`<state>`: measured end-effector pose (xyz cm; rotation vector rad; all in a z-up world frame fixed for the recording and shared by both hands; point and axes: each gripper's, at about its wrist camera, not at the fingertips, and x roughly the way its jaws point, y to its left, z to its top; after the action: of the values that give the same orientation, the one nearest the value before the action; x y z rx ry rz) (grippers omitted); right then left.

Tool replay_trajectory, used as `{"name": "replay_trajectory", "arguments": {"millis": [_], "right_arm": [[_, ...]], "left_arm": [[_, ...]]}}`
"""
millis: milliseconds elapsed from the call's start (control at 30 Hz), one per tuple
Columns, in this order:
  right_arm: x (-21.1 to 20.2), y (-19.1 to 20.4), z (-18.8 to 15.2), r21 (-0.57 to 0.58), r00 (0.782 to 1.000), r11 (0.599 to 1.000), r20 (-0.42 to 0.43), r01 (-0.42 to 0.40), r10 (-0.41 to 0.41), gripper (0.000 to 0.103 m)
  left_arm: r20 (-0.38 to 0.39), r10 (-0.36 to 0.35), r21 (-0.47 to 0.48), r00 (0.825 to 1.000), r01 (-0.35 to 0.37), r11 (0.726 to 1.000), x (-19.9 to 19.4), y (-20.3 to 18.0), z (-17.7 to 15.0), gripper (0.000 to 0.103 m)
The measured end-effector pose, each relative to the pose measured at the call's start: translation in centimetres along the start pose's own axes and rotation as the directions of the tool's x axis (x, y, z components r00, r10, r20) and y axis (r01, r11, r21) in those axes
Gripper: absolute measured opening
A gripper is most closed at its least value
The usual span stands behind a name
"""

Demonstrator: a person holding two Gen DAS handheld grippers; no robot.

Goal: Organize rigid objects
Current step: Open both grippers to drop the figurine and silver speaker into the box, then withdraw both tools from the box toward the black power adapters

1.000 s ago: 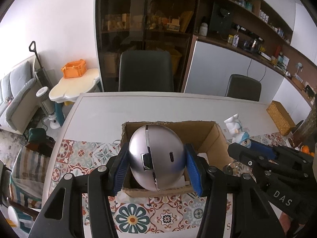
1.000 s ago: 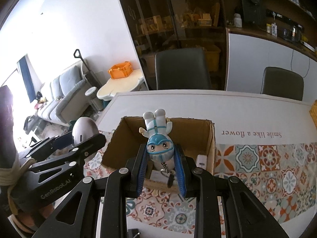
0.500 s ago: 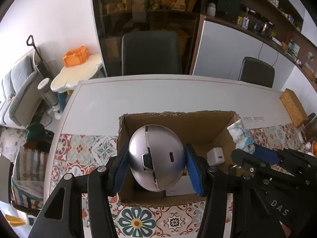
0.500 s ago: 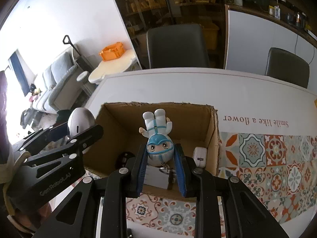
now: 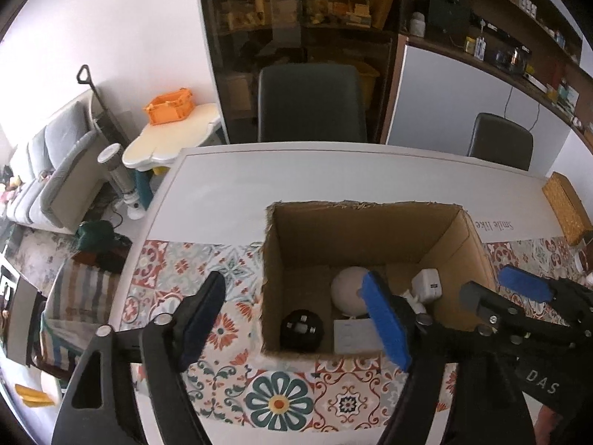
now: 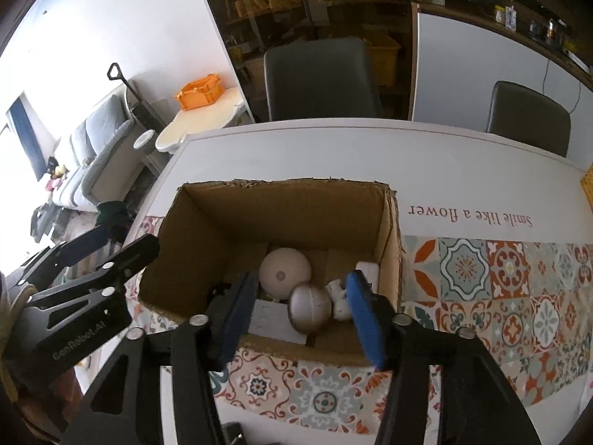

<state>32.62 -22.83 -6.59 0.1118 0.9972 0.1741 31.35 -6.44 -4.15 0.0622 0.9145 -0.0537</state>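
Note:
An open cardboard box [image 5: 370, 222] stands on the patterned table mat; it also shows in the right wrist view [image 6: 281, 207]. Inside lie a beige ball [image 6: 284, 272], the silver egg-shaped device [image 6: 310, 308], the white figurine [image 6: 339, 298], a white charger [image 5: 427, 284], a black round object [image 5: 301, 330] and a white flat box [image 5: 352, 335]. My left gripper [image 5: 292, 320] is open and empty over the box's near left corner. My right gripper [image 6: 302, 320] is open and empty above the box's near wall.
The white table [image 5: 241, 193] reaches back to two dark chairs [image 5: 311, 102]. A woven box [image 5: 565, 207] sits at the table's right edge. A small side table with an orange crate [image 5: 168, 105] stands off to the left.
Both grippers have opened and let go. The silver egg-shaped device and the figurine have dropped into the box. The left gripper has shifted left of the box.

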Motion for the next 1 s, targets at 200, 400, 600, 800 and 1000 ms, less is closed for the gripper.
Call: {"name": "replay_trajectory", "arguments": {"millis": [200,400,600,800,1000], "right_arm": [[-2.9,0.6,-1.8,-0.01,0.999,1.0,0.041,0.022,-0.022,0.07],[-5.6,1.3,-3.6,-0.046,0.997,0.999,0.074,0.019,-0.015,0.076],[-7.0,1.5,-5.5,-0.044,0.998,0.999,0.07,-0.001,0.004,0.079],[-6.9,1.9,-7.7,-0.062,0.999,0.998,0.028,-0.023,0.024,0.08],[-5.8,1.8,-9.7,-0.068,0.999,0.997,-0.032,-0.029,0.027,0.08]], "left_arm": [[0.038,-0.001,-0.003,0.999,0.001,1.0,-2.7,0.6,-2.0,0.088],[0.059,-0.008,-0.028,0.998,0.01,1.0,-5.1,1.3,-4.2,0.095],[0.061,0.002,-0.041,0.998,0.001,0.999,-6.7,1.6,-6.5,0.097],[0.029,0.007,-0.037,1.0,-0.006,0.999,-7.3,1.3,-9.1,0.099],[-0.04,0.017,-0.062,0.999,-0.019,0.998,-6.5,1.7,-12.1,0.099]]}}
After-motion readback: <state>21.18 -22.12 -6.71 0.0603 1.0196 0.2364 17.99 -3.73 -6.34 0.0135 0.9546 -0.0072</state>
